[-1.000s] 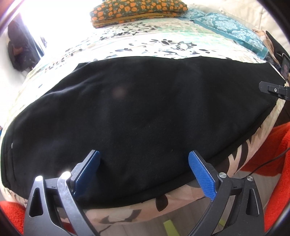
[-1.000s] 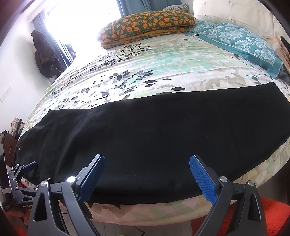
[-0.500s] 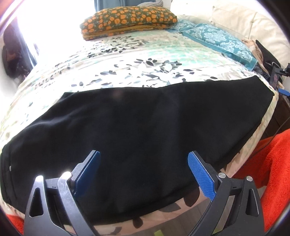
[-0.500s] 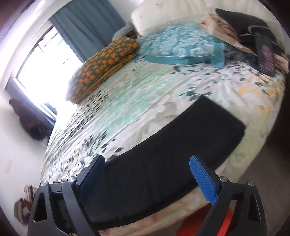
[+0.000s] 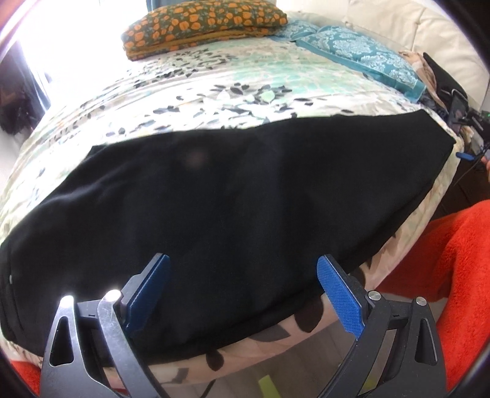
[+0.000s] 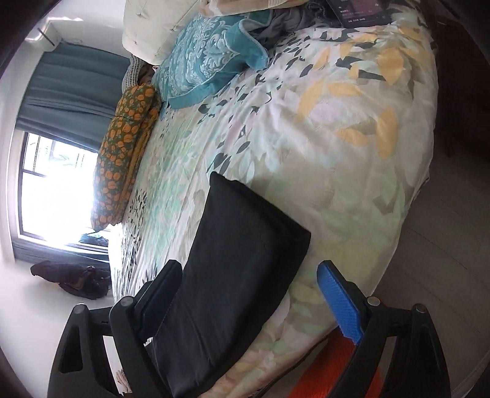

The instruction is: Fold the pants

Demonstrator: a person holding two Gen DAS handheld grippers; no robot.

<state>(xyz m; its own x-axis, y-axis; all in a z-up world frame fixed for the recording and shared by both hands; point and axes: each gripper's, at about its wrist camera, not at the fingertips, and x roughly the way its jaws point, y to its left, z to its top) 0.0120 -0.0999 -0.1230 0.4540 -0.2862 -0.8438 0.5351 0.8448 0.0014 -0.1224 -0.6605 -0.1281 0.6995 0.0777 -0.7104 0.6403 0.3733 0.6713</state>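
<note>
Black pants (image 5: 245, 199) lie flat and lengthwise along the near edge of a floral bed (image 5: 214, 91). My left gripper (image 5: 242, 260) hovers open above their near edge, toward the left end, with nothing pinched. In the right wrist view the picture is rolled sideways. It shows the square right end of the pants (image 6: 239, 260) running up between the fingers of my right gripper (image 6: 249, 264). Those jaws are wide and closing, and the pads are not pressing the cloth. A blue part of the right gripper (image 5: 465, 156) shows past the pants' right end.
An orange-patterned pillow (image 5: 202, 21) and a teal pillow (image 5: 361, 52) lie at the head of the bed, with a dark tablet (image 6: 358, 12) and clothes beside them. A red rug (image 5: 444, 260) covers the floor at the bed's right side.
My right gripper has swept along the bed to the pants' right end and rolled about a quarter turn. My left gripper has pulled back and up a little, still open.
</note>
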